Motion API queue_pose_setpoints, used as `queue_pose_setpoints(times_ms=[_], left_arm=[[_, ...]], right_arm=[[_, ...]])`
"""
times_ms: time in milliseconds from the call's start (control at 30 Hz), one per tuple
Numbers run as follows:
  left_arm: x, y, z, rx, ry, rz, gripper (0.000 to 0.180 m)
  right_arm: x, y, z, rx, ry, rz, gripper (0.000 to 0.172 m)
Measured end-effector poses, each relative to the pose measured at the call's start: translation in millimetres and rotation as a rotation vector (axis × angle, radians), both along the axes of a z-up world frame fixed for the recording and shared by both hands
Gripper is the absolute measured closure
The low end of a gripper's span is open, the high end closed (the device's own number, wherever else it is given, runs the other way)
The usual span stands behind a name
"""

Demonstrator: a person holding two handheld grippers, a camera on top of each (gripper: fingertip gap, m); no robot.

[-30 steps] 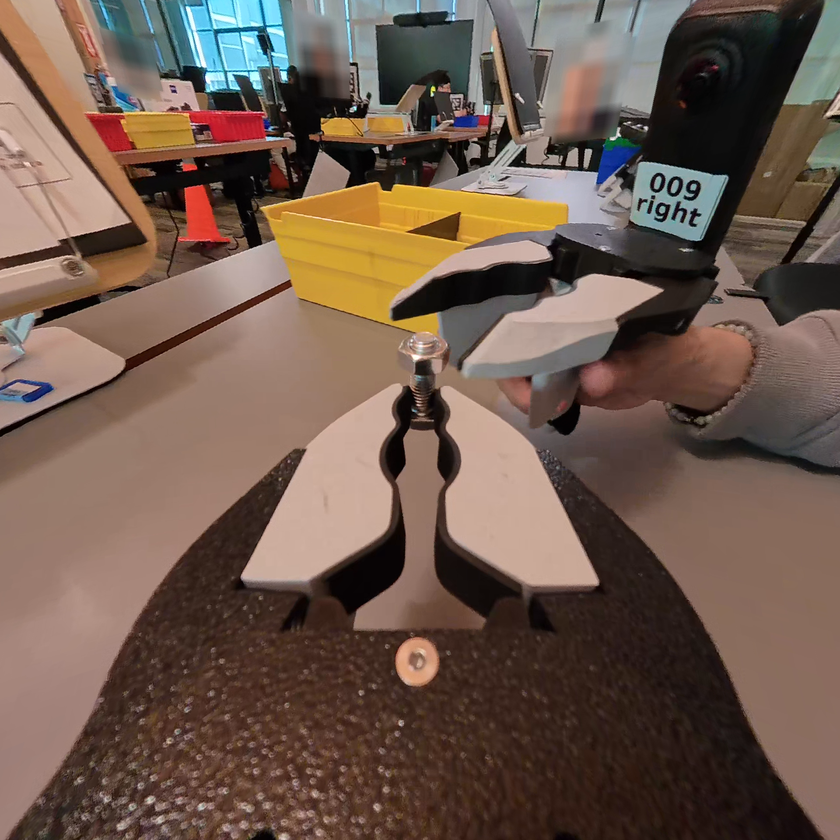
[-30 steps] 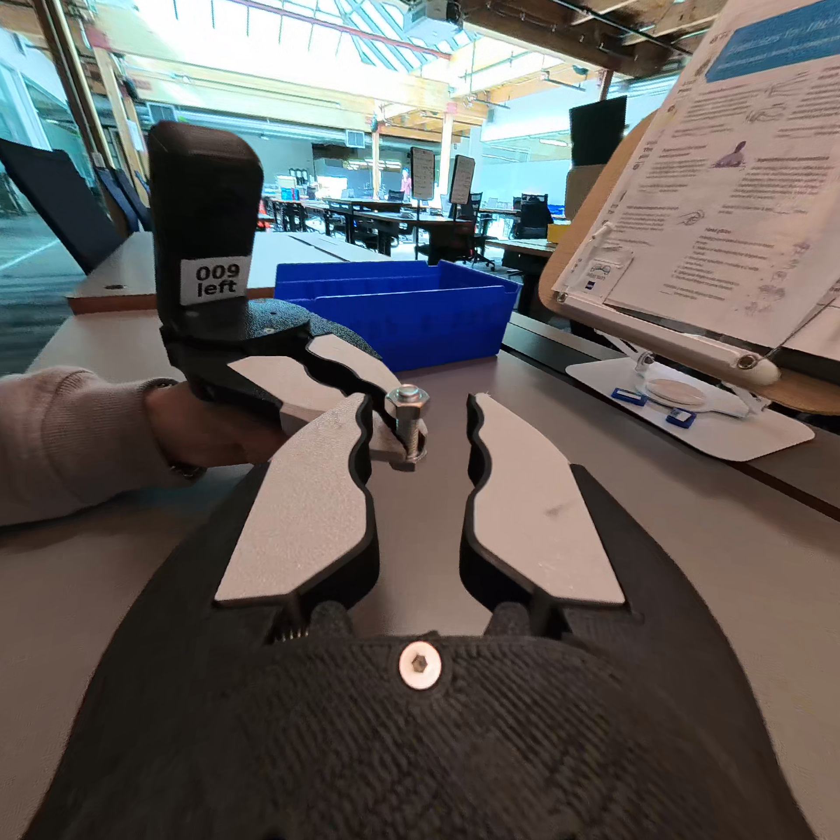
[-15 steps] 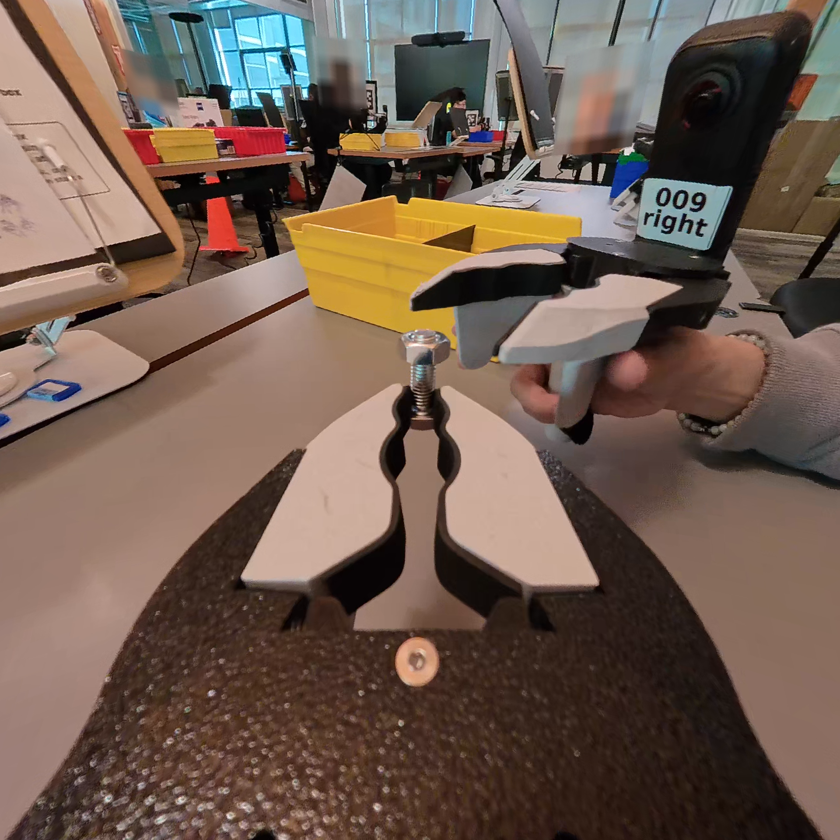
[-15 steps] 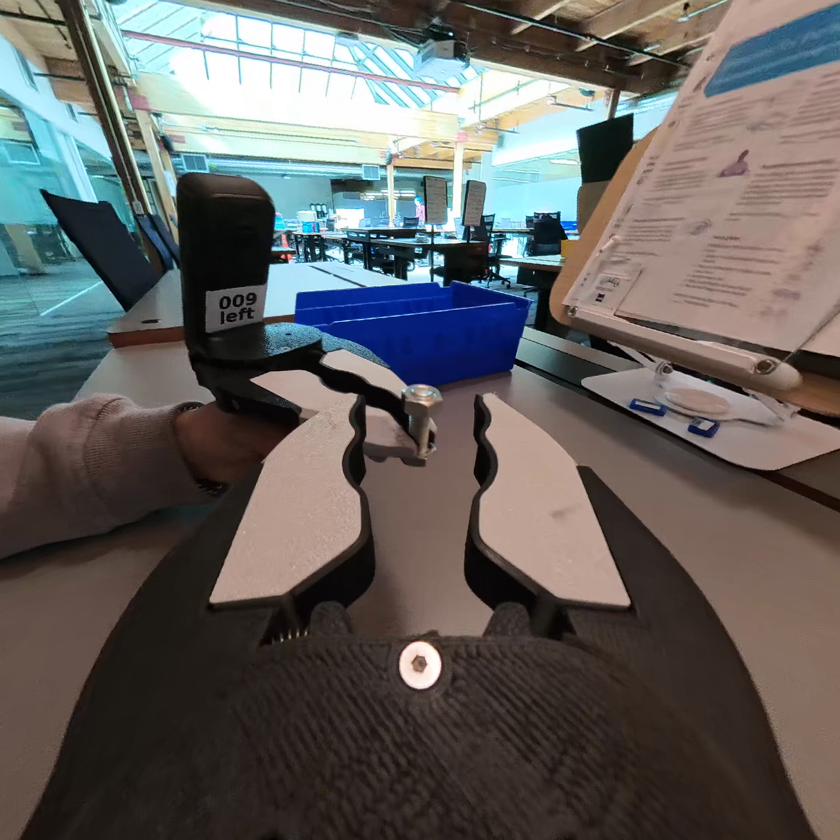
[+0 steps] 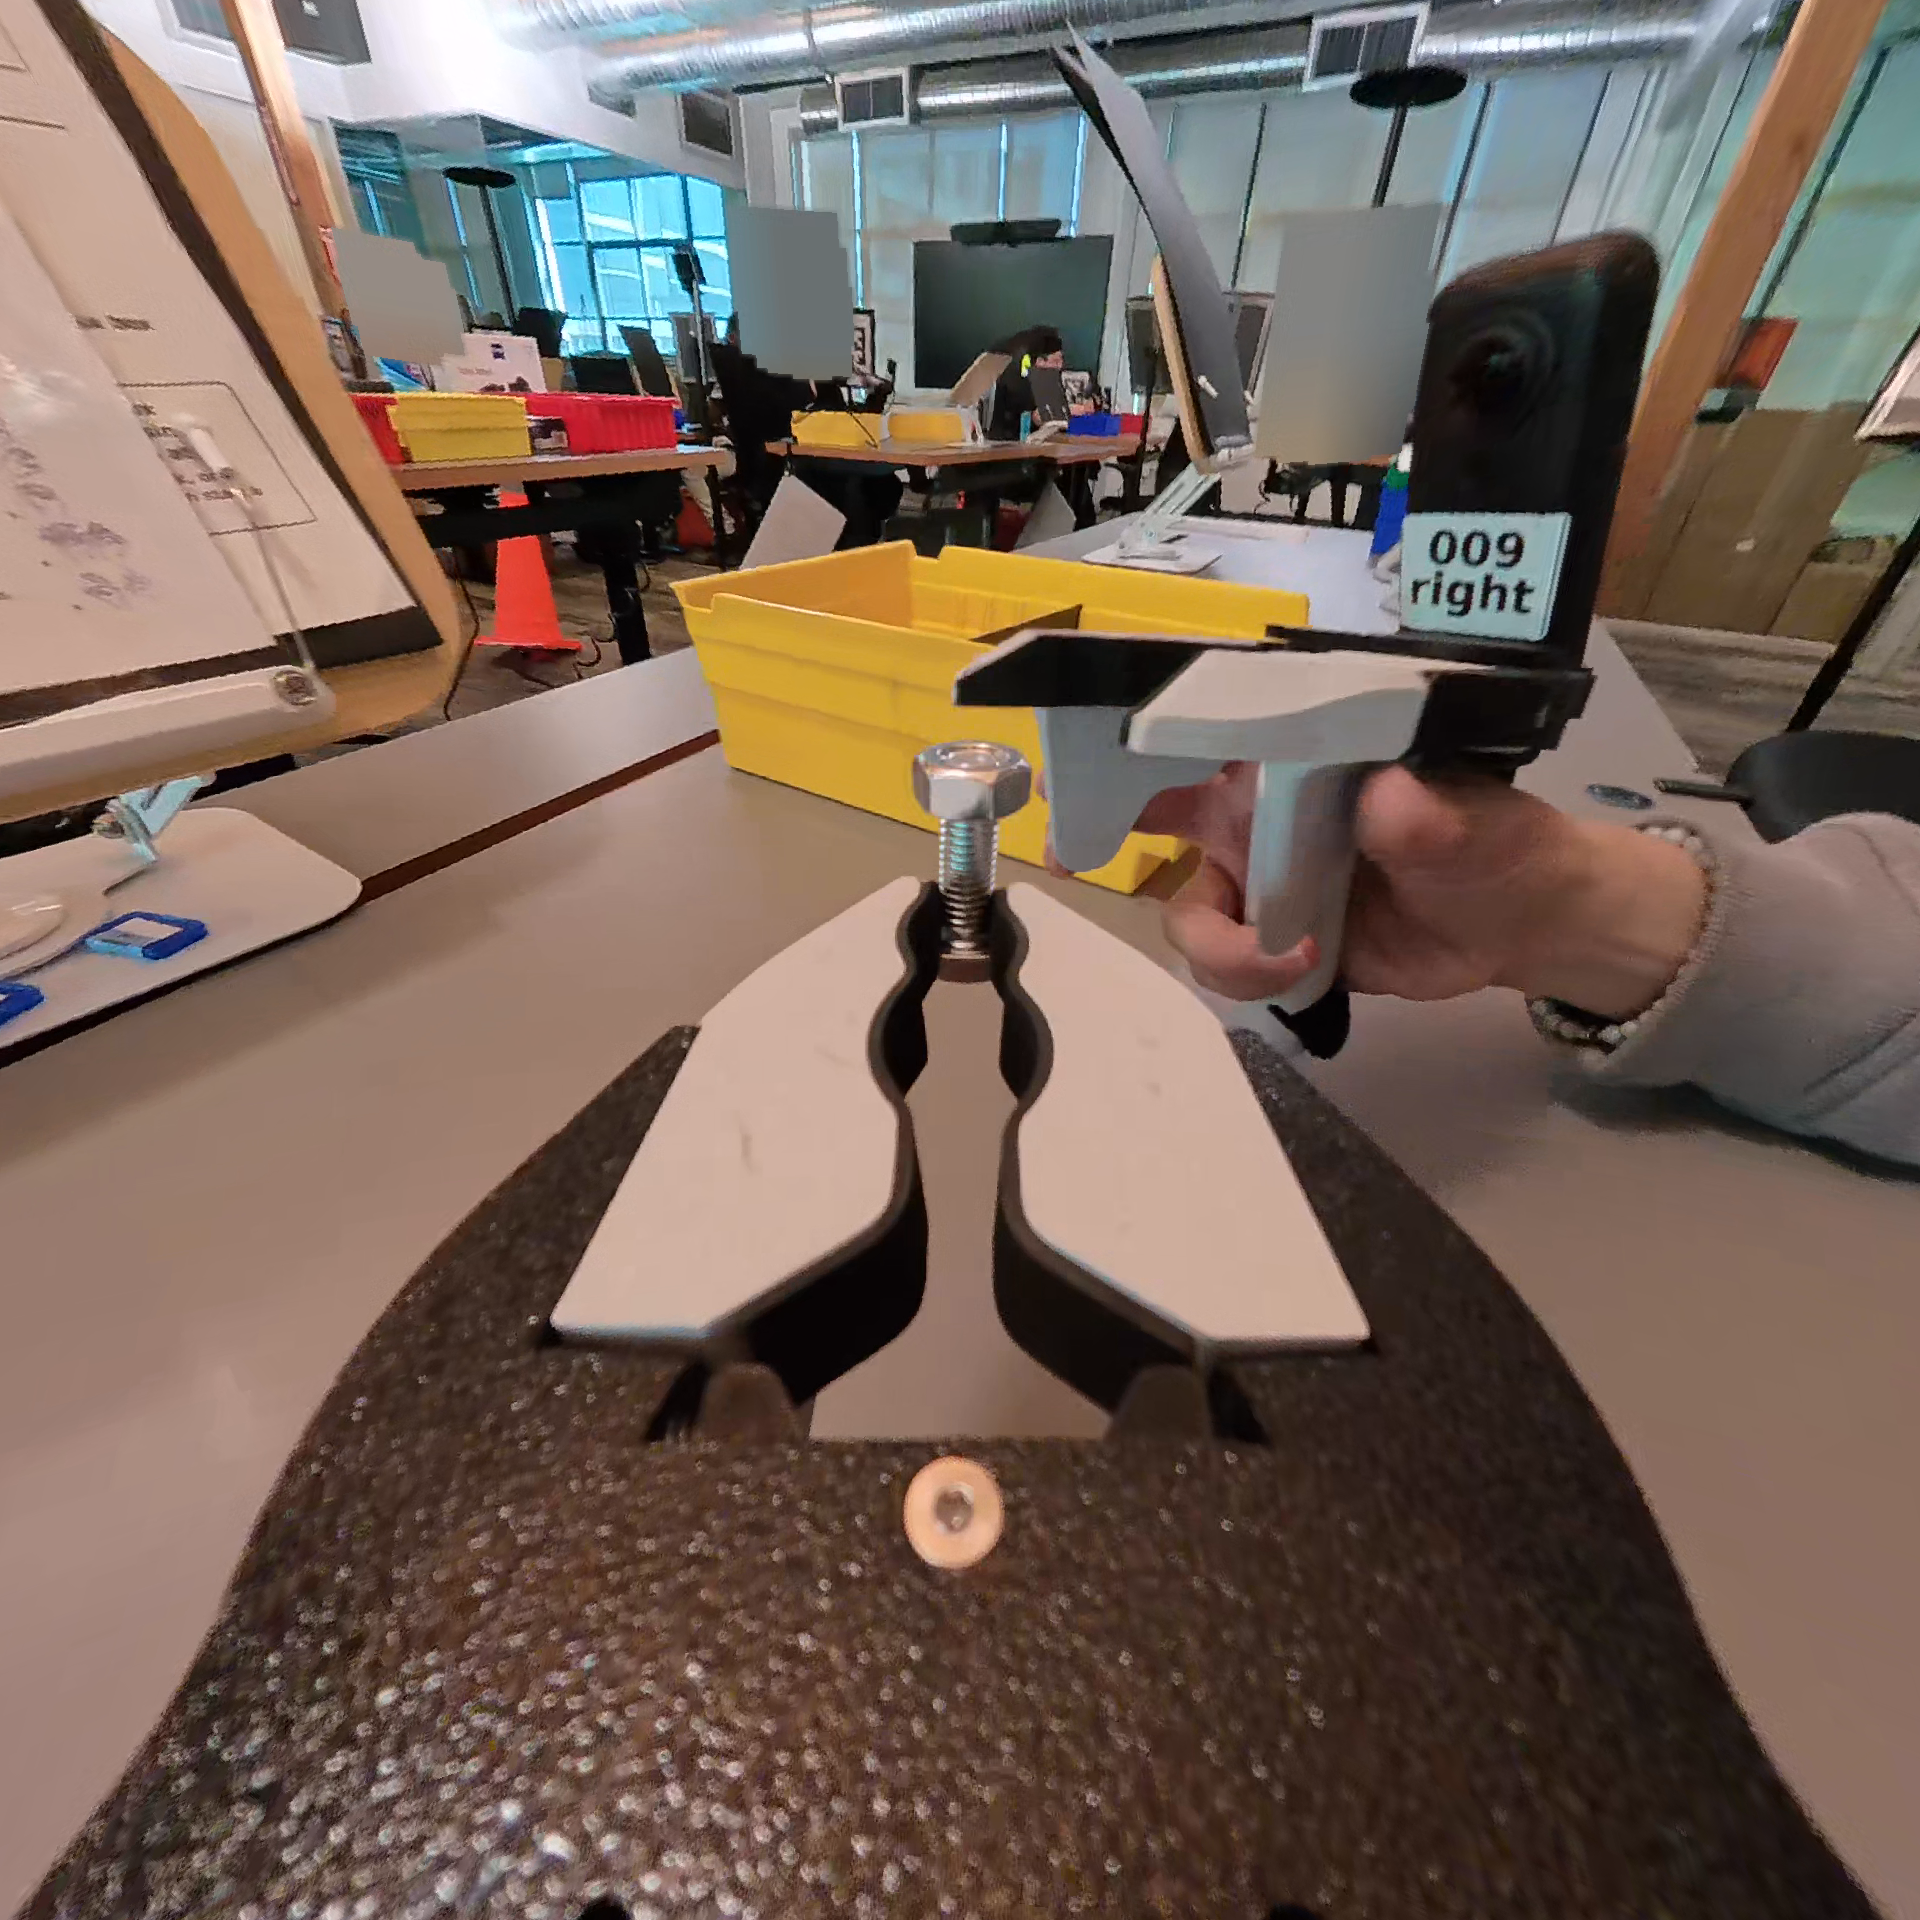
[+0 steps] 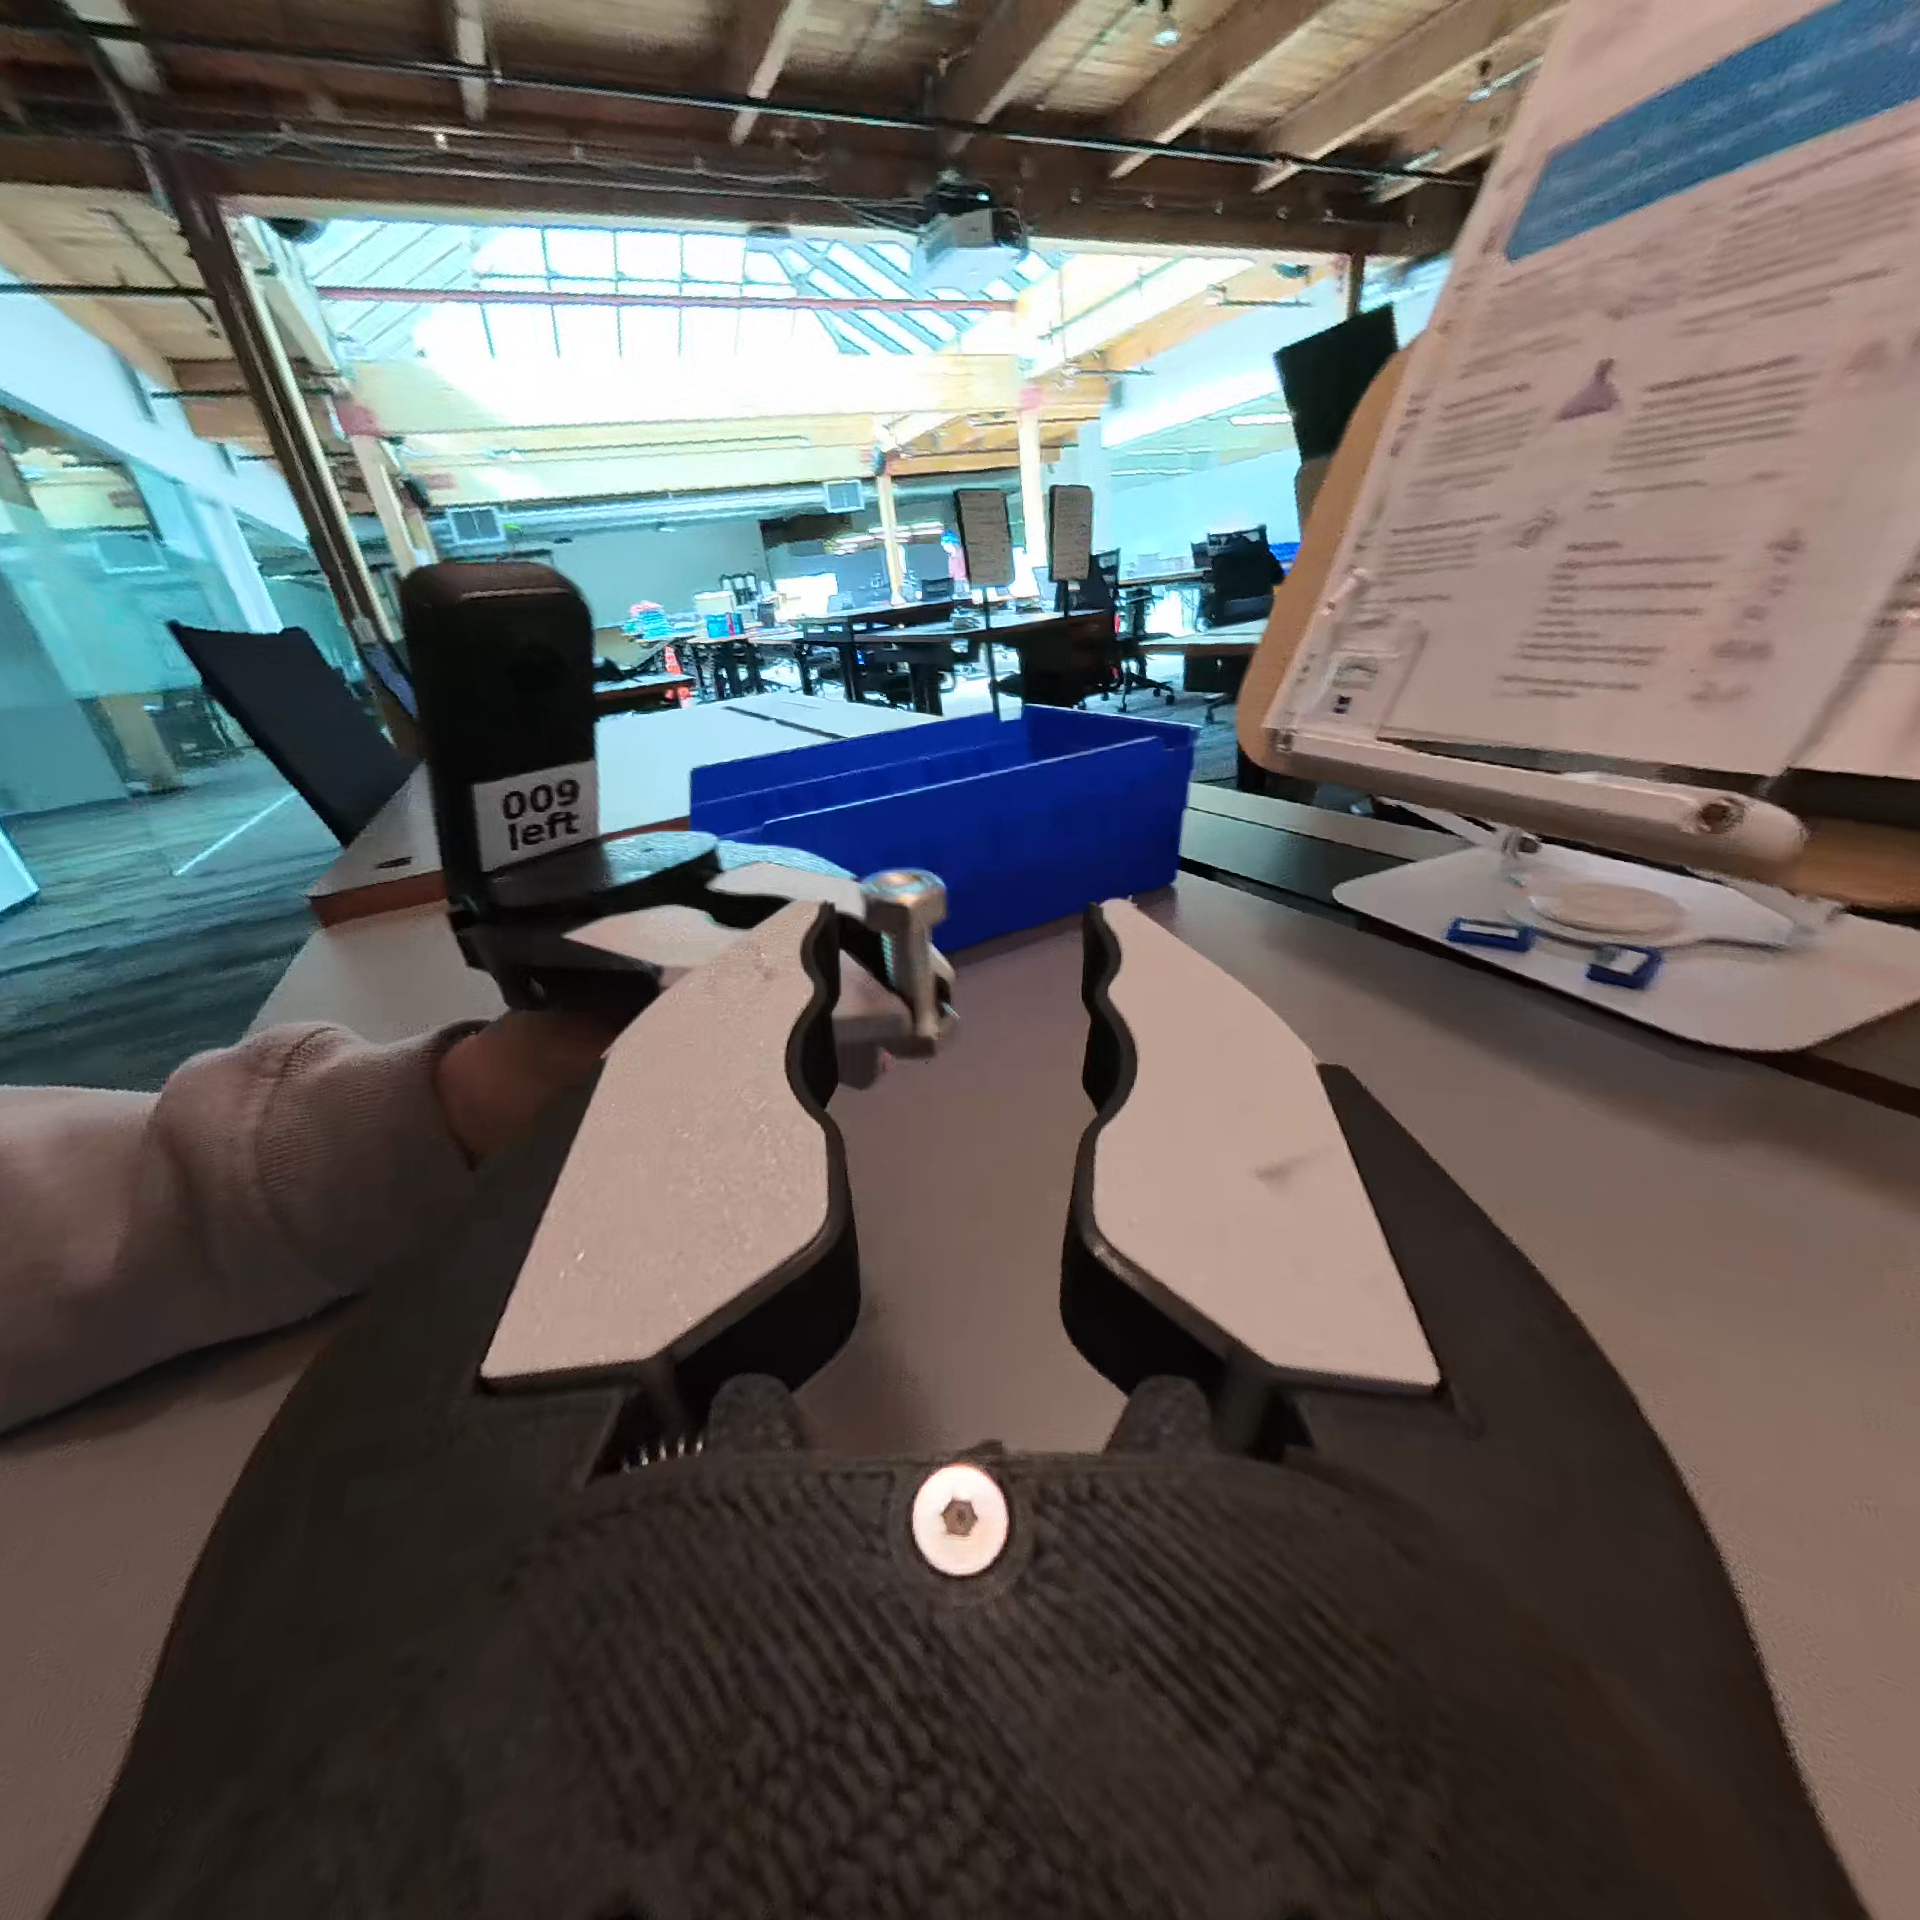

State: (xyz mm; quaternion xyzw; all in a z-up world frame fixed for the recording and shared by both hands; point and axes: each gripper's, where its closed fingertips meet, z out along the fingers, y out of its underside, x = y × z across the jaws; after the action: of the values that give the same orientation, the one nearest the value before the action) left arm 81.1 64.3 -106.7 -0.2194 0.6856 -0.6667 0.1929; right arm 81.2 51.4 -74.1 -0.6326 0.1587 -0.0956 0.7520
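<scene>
My left gripper (image 5: 962, 914) is shut on the threaded shank of a silver hex-head bolt (image 5: 968, 831). The bolt stands upright with its head above the fingertips. The bolt also shows in the right wrist view (image 6: 909, 951), held by the left gripper (image 6: 873, 987) there. My right gripper (image 6: 956, 977) is open and empty, its fingers (image 6: 1195, 1122) wide apart, with the bolt just beyond its left fingertip. In the left wrist view the right gripper (image 5: 1081, 717) hovers to the right of the bolt head, a little above it, held by a hand (image 5: 1455, 894).
A yellow bin (image 5: 831, 665) stands on the grey table (image 5: 312, 1039) behind the bolt. A blue bin (image 6: 966, 821) stands ahead of the right gripper. A document stand with papers (image 6: 1662, 520) is at the right, also seen in the left wrist view (image 5: 156, 520). My two grippers' fingertips are within a few centimetres of each other.
The right gripper has lifted and drawn back to the right of the bolt head, its jaws a little wider. The left gripper keeps the bolt upright and has risen slightly.
</scene>
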Motion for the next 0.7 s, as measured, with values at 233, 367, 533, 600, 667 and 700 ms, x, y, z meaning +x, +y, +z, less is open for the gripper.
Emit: queue_pose_setpoints(times_ms=[233,367,533,600,667,700], left_arm=[[-7.7,-16.8,-0.9,0.01,-0.007,-0.035,0.172],[-0.4,2.5,7.8,-0.096,0.026,-0.014,0.172],[0.3,2.8,3.6,-0.066,0.023,-0.015,0.172],[-3.7,-6.3,-0.4,-0.044,0.023,-0.039,0.172],[-7.9,-14.9,-2.9,-0.021,0.014,-0.06,0.172],[-9.4,-17.8,-3.9,-0.007,0.007,-0.065,0.172]], right_arm=[[6.3,1.1,-5.8,-0.026,0.002,-0.062,0.121],[27.4,-16.9,-11.5,-0.031,0.051,-0.178,0.13],[7.2,-3.7,-0.9,0.029,0.049,-0.036,0.124],[-1.6,3.6,0.7,0.02,0.009,-0.013,0.124],[-2.9,7.2,-3.8,-0.026,-0.028,-0.032,0.124],[-1.8,7.4,-5.6,-0.038,-0.035,-0.043,0.125]])
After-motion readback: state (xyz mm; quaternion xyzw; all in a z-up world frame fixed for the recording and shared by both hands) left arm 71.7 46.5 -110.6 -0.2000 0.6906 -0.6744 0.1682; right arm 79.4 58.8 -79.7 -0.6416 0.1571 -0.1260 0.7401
